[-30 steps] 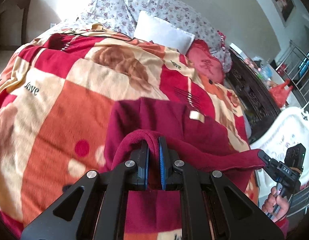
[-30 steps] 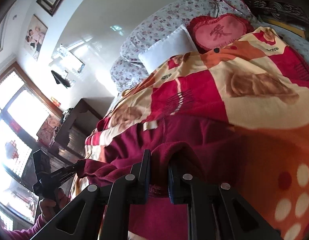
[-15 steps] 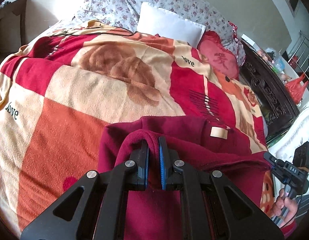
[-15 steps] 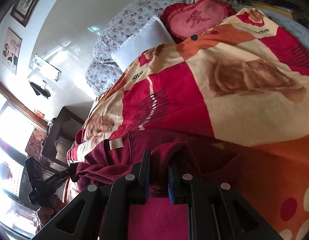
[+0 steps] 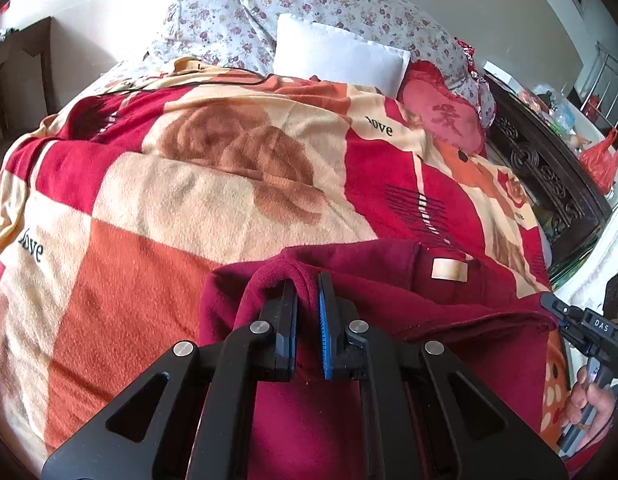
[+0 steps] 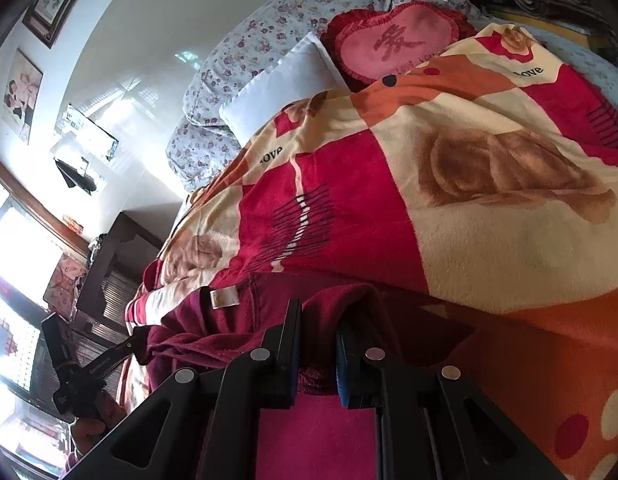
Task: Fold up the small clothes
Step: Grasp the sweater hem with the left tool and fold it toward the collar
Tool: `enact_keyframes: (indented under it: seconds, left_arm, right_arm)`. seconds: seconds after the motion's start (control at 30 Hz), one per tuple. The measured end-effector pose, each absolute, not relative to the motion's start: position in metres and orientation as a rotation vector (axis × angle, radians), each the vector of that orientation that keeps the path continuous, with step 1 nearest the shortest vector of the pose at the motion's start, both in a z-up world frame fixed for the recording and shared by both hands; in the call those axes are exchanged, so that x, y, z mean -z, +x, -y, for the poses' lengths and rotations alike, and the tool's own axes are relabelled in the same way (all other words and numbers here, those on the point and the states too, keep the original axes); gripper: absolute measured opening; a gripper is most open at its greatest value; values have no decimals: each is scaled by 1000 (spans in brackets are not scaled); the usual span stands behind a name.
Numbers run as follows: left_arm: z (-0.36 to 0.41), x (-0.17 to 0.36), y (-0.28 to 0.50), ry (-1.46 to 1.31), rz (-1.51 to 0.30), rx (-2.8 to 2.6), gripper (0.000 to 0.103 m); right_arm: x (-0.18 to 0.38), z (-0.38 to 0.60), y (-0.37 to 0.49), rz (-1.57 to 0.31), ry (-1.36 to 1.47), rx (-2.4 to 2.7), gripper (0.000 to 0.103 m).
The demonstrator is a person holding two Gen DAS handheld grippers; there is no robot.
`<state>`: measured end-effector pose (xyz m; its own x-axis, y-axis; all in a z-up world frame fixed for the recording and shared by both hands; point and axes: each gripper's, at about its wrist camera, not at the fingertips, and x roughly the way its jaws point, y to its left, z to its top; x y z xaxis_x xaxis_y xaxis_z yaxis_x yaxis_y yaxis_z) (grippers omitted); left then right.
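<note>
1. a bedroom: a bed under a fleece blanket (image 5: pixel 189 208) in red, cream and orange squares, with floral pillows (image 5: pixel 309 4), a white cushion (image 5: pixel 337 56) and a pink heart cushion (image 5: pixel 445 116) far ahead of both grippers.
2. the task's thing, a dark red fleece garment (image 5: pixel 389 280), lies on the blanket right at the fingertips of both tools, its pale label (image 5: pixel 449 270) just ahead and to the right of the left gripper.
3. the left gripper (image 5: pixel 307 312) is nearly closed, its blue-lined pads pinching a raised fold of the garment's edge between them.
4. the right gripper (image 6: pixel 317 340) is likewise closed down on a bunched edge of the same garment; in the left wrist view it shows off to the right, its tip at the cloth's far corner.
5. judged step: a fold is in hand, with the near edge lifted by both corners and the cloth stretched between the two tools.
6. the next move likely calls for carrying both corners forward together, level and evenly spaced, laying the edge onto the far part of the garment near the label, then opening both grips.
7. uneven travel would probably skew the fold.
</note>
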<state>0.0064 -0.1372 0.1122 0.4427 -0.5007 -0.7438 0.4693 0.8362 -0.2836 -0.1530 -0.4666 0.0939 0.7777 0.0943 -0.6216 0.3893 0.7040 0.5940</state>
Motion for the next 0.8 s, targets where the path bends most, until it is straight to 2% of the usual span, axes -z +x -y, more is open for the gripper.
enact_keyframes:
  seconds: [0.47, 0.63, 0.8]
  left_arm:
    - [144, -97, 17, -38, -978, 588, 8]
    - [139, -104, 21, -74, -1011, 617, 9]
    - [132, -121, 12, -76, -985, 647, 18]
  right_arm:
    - [-72, 482, -141, -729, 885, 182, 14]
    - [-87, 483, -149, -690, 907, 181, 16]
    - [-116, 480, -167, -603, 841, 241, 29]
